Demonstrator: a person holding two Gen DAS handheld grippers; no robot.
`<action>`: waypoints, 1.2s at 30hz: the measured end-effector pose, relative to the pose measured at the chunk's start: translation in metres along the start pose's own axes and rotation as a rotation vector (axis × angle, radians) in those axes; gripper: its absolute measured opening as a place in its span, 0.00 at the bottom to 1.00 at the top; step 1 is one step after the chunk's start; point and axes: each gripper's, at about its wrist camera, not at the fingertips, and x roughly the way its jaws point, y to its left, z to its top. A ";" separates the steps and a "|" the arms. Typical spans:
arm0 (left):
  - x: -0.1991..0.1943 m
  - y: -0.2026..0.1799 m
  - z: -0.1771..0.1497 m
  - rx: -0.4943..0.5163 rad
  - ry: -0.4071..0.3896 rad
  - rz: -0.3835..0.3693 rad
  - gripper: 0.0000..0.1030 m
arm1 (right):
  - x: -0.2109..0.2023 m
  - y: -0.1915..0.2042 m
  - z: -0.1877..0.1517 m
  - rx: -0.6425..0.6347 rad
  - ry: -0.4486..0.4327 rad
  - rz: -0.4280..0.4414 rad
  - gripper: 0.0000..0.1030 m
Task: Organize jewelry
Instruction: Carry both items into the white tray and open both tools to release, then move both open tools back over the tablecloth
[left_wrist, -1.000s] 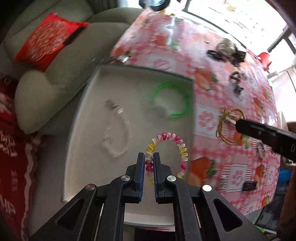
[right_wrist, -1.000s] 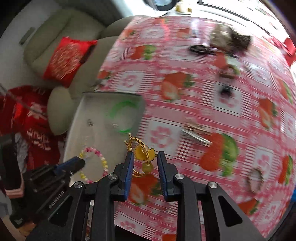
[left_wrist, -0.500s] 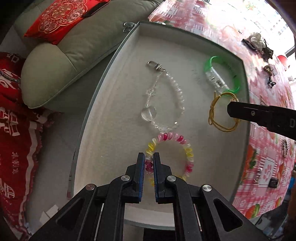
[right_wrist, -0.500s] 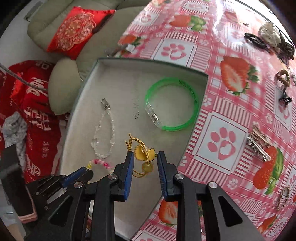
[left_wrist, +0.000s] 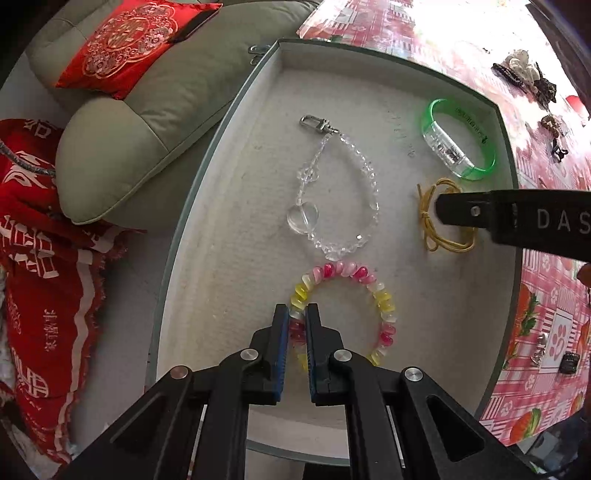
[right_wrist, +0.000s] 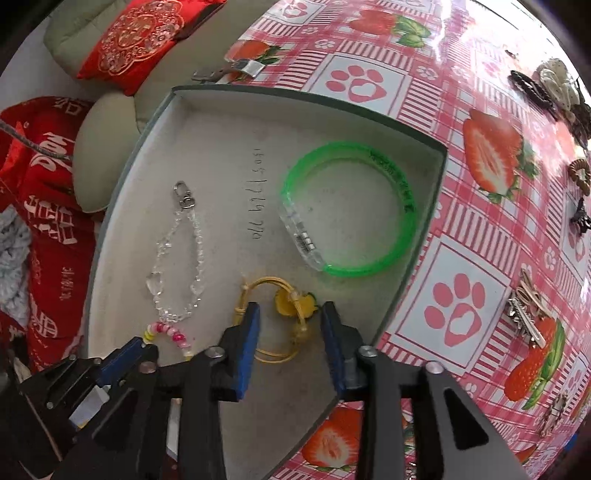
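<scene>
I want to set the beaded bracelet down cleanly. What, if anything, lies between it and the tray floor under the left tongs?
Nothing visible does. The left tongs are shut on the pink-and-yellow beaded bracelet, and the tray floor around it is bare; the clear crystal chain lies just beyond, not underneath.

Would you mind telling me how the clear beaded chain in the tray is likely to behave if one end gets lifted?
The clear beaded chain will probably hang limp, since it lies in a loose, uneven loop. Its heart bead would likely swing. The smooth beads look slippery, so the metal clasp may be the safer grip.
</scene>
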 end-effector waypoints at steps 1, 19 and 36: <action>-0.002 0.000 0.000 0.001 -0.005 -0.006 0.15 | 0.000 0.001 0.000 -0.003 0.000 0.005 0.47; -0.037 -0.016 0.009 0.045 -0.075 0.045 1.00 | -0.063 -0.022 -0.002 0.107 -0.132 0.110 0.79; -0.079 -0.113 0.035 0.243 -0.110 -0.080 1.00 | -0.113 -0.155 -0.104 0.437 -0.160 -0.015 0.80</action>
